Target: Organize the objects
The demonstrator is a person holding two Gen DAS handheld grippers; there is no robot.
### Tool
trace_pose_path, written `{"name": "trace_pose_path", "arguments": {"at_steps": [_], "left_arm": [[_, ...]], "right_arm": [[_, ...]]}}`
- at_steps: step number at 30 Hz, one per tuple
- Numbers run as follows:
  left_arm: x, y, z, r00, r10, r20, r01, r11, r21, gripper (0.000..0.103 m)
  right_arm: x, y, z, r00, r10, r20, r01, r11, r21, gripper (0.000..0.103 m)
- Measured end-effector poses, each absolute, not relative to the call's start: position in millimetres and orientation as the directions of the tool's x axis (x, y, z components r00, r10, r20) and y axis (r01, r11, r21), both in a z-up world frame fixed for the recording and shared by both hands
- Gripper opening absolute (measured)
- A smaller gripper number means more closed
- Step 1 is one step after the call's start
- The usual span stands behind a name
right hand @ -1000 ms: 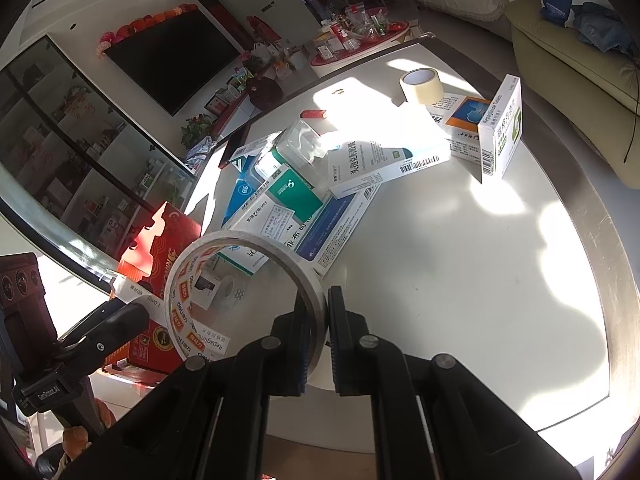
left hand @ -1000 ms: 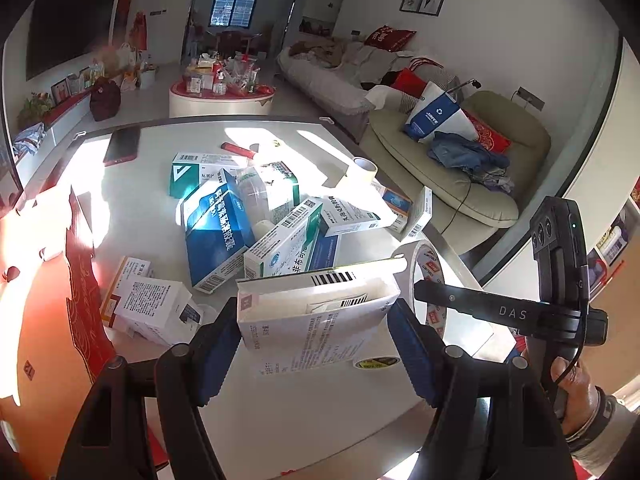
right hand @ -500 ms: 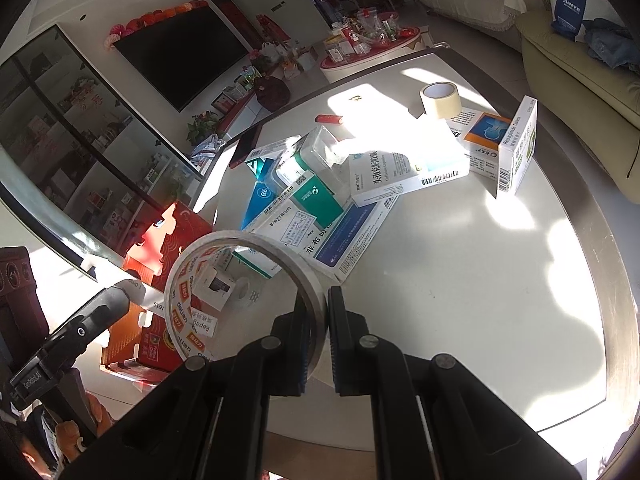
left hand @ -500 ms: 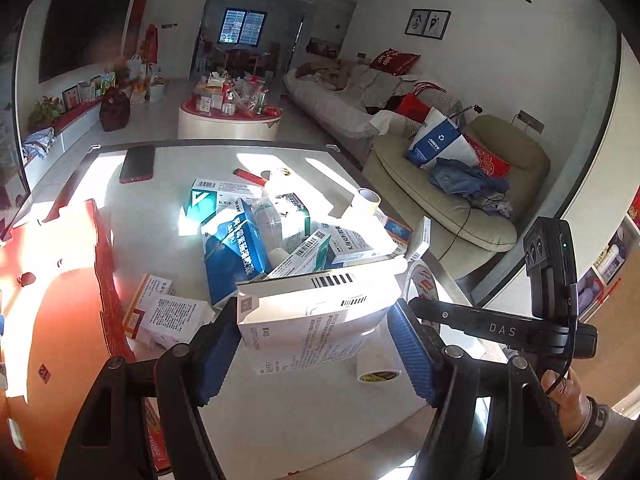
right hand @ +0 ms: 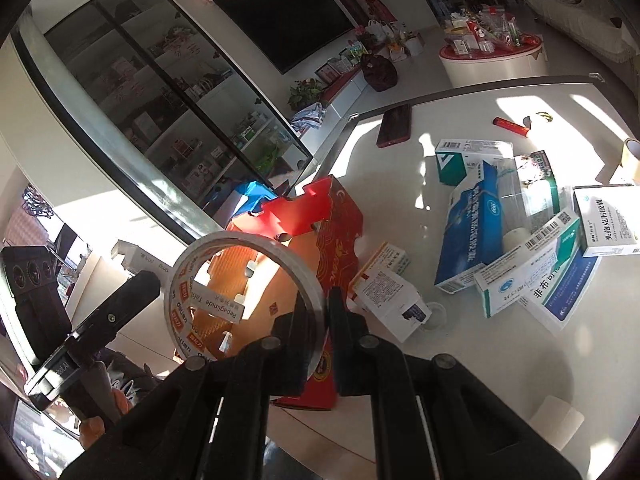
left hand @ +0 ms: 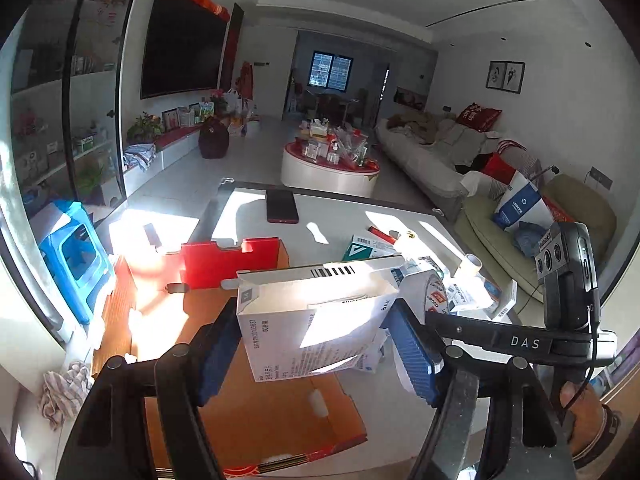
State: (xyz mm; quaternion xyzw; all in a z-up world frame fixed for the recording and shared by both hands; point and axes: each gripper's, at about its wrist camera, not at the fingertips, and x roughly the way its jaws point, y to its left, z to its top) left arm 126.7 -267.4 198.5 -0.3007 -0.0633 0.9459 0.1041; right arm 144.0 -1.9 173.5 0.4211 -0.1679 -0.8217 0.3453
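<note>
Transport step, by my read: both grippers loaded and over the open red carton (left hand: 256, 404), drop-off next. White medicine box (left hand: 312, 320) sits centre of the left wrist view, clamped across its width by the left gripper (left hand: 316, 344), blue pads (left hand: 412, 352) pressing both side faces. Box is open at the top flap, barcode on the upper edge, printed text down the front, sun patch across it; it hangs above the carton's brown interior.

Tape roll (right hand: 244, 296) is left of centre in the right wrist view, pinched through its wall by the right gripper (right hand: 324, 320), jaws shut tight on the band, one finger inside the ring, one outside. White roll, red-and-white printed core, loose label tab reading "Repaginde". Carton seen through the ring, so roll looks to be above it too.

Next move likely calls for lowering each item into the carton and letting go, without the two grippers colliding; they are close side by side.

Still to sort on the white table (right hand: 500, 360): pile of blue, green and white medicine boxes (right hand: 516, 236) at right of the right wrist view, small box (right hand: 392, 296) just beside the carton, second tape roll (right hand: 630, 156) at far right edge, red tube (right hand: 512, 126), dark phone (right hand: 394, 126) upper centre.
</note>
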Motion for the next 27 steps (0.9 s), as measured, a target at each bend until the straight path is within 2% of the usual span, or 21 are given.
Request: {"name": "trace_pose_path", "arguments": {"at_steps": [7, 8, 9, 10, 11, 13, 14, 18, 20, 22, 24, 27], "left_arm": [[116, -328, 165, -0.787, 0.138, -0.601, -0.017, -0.979, -0.203, 0.078], [111, -332, 158, -0.775, 0.121, -0.620, 0.002, -0.981, -0.194, 0.081], [103, -335, 150, -0.752, 0.105, -0.651, 0.023, -0.982, -0.186, 0.093], [97, -337, 141, -0.726, 0.097, -0.681, 0.045, -0.981, -0.188, 0.100], [93, -339, 133, -0.701, 0.087, -0.708, 0.072, -0.979, -0.192, 0.103], [90, -339, 119, -0.662, 0.082, -0.745, 0.108, -0.973, -0.203, 0.103], [92, -341, 114, -0.667, 0.093, -0.739, 0.117, -0.967, -0.227, 0.103], [97, -343, 96, -0.664, 0.193, -0.722, 0.113, -0.929, -0.352, 0.103], [102, -341, 88, -0.657, 0.197, -0.727, 0.127, -0.922, -0.365, 0.103], [105, -346, 81, -0.655, 0.261, -0.709, 0.115, -0.893, -0.435, 0.103], [103, -348, 80, -0.638, 0.271, -0.721, 0.119, -0.890, -0.440, 0.103], [100, -347, 76, -0.599, 0.302, -0.741, 0.104, -0.889, -0.446, 0.103]], "right_arm": [[135, -94, 153, -0.278, -0.712, -0.645, 0.514, -0.677, 0.526, 0.009], [132, -105, 147, -0.258, -0.701, -0.665, 0.527, -0.679, 0.512, 0.010], [129, -117, 142, -0.227, -0.685, -0.692, 0.544, -0.679, 0.494, 0.013], [127, -126, 137, -0.204, -0.669, -0.714, 0.557, -0.680, 0.477, 0.018], [129, -132, 133, -0.192, -0.652, -0.733, 0.567, -0.683, 0.460, 0.024], [136, -136, 130, -0.208, -0.629, -0.749, 0.581, -0.695, 0.423, 0.052], [140, -134, 129, -0.236, -0.608, -0.758, 0.579, -0.714, 0.393, 0.053], [144, -116, 119, -0.164, -0.667, -0.727, 0.549, -0.674, 0.494, 0.056], [152, -103, 124, -0.136, -0.752, -0.645, 0.536, -0.603, 0.591, 0.057], [160, -92, 129, -0.098, -0.840, -0.534, 0.516, -0.502, 0.694, 0.061], [160, -93, 124, -0.078, -0.839, -0.539, 0.493, -0.502, 0.711, 0.069], [152, -93, 112, -0.016, -0.861, -0.508, 0.446, -0.461, 0.767, 0.068]]}}
